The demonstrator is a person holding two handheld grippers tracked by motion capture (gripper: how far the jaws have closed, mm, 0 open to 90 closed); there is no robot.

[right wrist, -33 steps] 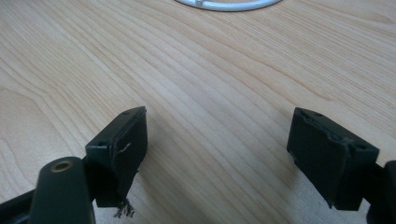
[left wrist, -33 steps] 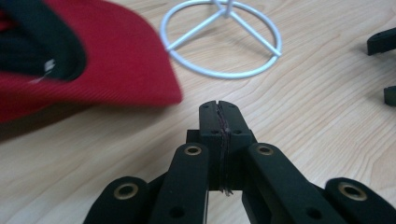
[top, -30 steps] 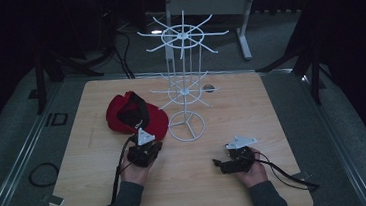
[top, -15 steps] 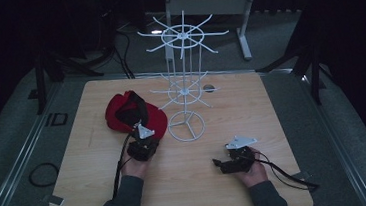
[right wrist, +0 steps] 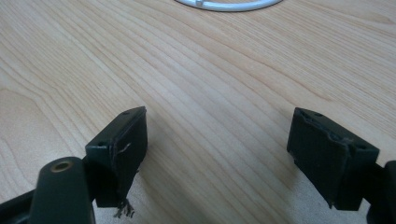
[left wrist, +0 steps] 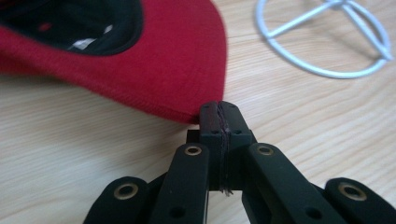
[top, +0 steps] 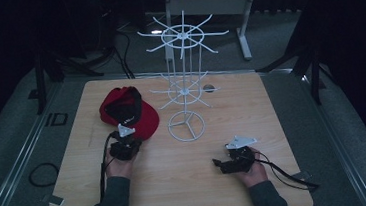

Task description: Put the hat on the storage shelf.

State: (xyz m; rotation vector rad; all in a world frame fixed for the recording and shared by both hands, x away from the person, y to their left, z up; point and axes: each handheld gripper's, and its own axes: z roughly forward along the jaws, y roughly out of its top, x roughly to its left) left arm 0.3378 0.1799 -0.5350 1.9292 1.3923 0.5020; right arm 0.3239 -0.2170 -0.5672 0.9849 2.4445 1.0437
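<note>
The left gripper (left wrist: 219,109) is keeping its fingers (left wrist: 211,122) pressed together, tips touching the brim edge of the red cap (left wrist: 154,65); whether any brim is pinched I cannot tell. Since a second ago this hand has been sliding away from the desk's near edge toward the cap. The cap is lying upside down toward the desk's (top: 251,107) far-left corner, beside the white wire rack (top: 184,78) standing at the far middle. The right gripper (right wrist: 217,144) is staying low near the near-right corner, fingers (right wrist: 122,140) spread wide over bare wood.
</note>
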